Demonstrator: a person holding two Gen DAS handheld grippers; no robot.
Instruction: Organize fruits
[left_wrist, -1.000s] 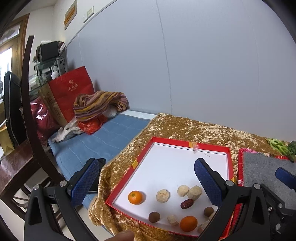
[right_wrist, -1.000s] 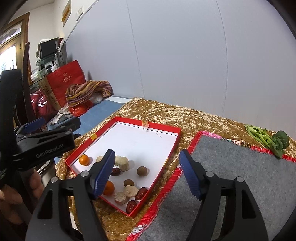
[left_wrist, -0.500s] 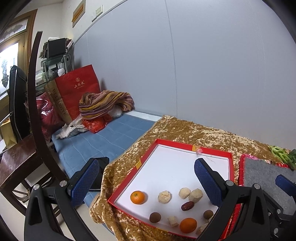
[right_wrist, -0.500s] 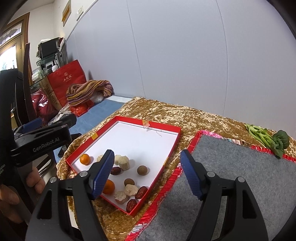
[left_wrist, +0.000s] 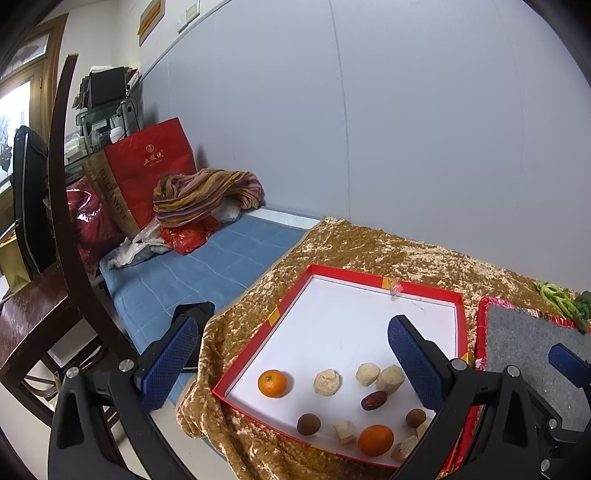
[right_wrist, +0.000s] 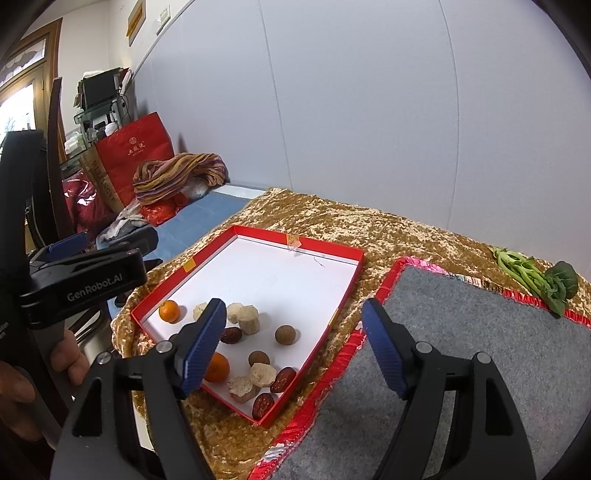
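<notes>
A red tray (left_wrist: 384, 280) with a white floor lies on the gold cloth. In it are two oranges (left_wrist: 272, 383) (left_wrist: 375, 440), a dark red date (left_wrist: 373, 400), brown round fruits (left_wrist: 308, 424) and several pale chunks (left_wrist: 327, 382). My left gripper (left_wrist: 293, 323) hovers open and empty above the tray's near left corner. My right gripper (right_wrist: 293, 304) is open too, holding nothing, above the tray's (right_wrist: 295, 236) right edge, with an orange (right_wrist: 218, 366) and dates (right_wrist: 282, 379) just below its left finger. A hand holds the left gripper's body (right_wrist: 81, 273) at the left of the right wrist view.
A grey felt mat (right_wrist: 480, 350) with a red fringe lies right of the tray, with green leafy vegetables (right_wrist: 535, 277) at its far corner. Left of the table are a blue mattress (left_wrist: 207, 266), a striped cloth (left_wrist: 207, 195), a red bag (left_wrist: 155, 166) and a wooden chair (left_wrist: 55, 184).
The left gripper has risen and tilted a little, so the tray sits lower in its view. The right gripper has barely moved. Both stay open.
</notes>
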